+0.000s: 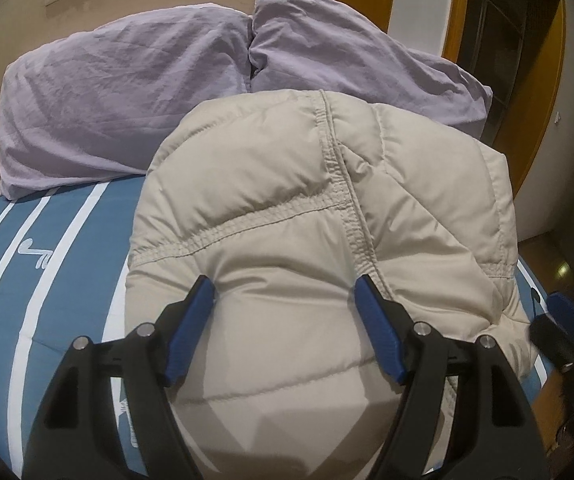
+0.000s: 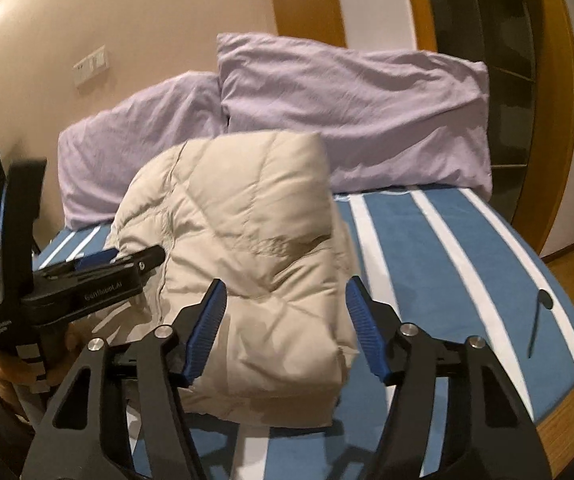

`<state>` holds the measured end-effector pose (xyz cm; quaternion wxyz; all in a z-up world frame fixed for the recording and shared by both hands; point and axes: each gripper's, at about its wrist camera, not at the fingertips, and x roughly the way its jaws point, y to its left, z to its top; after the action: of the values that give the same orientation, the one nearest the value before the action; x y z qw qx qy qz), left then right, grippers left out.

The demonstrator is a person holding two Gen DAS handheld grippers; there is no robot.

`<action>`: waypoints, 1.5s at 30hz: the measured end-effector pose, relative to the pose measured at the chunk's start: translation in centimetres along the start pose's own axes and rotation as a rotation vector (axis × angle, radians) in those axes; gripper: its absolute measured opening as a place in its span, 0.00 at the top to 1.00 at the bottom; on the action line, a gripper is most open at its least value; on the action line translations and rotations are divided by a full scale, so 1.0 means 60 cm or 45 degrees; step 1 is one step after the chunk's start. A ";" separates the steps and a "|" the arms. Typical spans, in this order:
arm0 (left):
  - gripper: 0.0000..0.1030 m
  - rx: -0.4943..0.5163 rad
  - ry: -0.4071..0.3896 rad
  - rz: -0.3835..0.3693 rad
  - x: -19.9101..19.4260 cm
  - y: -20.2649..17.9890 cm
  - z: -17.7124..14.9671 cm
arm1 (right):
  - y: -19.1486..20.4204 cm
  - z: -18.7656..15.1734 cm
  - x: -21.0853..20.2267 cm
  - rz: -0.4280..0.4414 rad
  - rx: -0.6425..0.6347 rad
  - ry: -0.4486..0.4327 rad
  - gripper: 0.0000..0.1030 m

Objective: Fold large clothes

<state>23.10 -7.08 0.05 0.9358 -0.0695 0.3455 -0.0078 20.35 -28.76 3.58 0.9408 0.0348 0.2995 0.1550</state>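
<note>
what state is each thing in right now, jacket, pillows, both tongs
beige puffer jacket: folded into a puffy bundle, lying on the striped bed cover
two lilac pillows: side by side behind the jacket, wrinkled
left tongs: open, over the jacket, gripping nothing
right tongs: open, over the jacket, gripping nothing

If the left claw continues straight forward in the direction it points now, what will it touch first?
Most likely the beige padded jacket: the open left claw already straddles its bulging surface. The purple pillows lie further behind. How close the jacket is, the fisheye view does not show.
</note>
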 end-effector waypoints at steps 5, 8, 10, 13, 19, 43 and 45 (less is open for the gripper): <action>0.28 0.007 -0.003 -0.010 -0.002 0.005 0.003 | -0.012 -0.024 0.051 -0.035 0.036 0.129 0.46; 0.26 0.022 -0.003 -0.028 -0.010 0.002 0.005 | -0.036 -0.043 0.075 0.027 0.127 0.176 0.46; 0.25 0.024 -0.004 -0.041 -0.015 0.000 0.012 | -0.043 -0.051 0.081 0.040 0.142 0.186 0.46; 0.25 0.008 -0.005 -0.048 -0.020 0.004 0.027 | -0.044 -0.060 0.090 0.030 0.133 0.197 0.46; 0.25 -0.031 -0.043 0.030 -0.027 0.031 0.062 | -0.037 -0.070 0.103 0.000 0.101 0.202 0.46; 0.18 0.019 -0.065 0.271 0.083 0.043 0.055 | -0.065 -0.019 0.058 -0.026 0.153 0.079 0.36; 0.18 0.030 -0.074 0.275 0.085 0.038 0.051 | -0.061 0.006 0.053 -0.022 0.143 0.045 0.36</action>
<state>28.87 -4.74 -1.28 0.9416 -0.0211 0.3236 0.0908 24.01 -31.22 1.54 0.9332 0.0823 0.3247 0.1304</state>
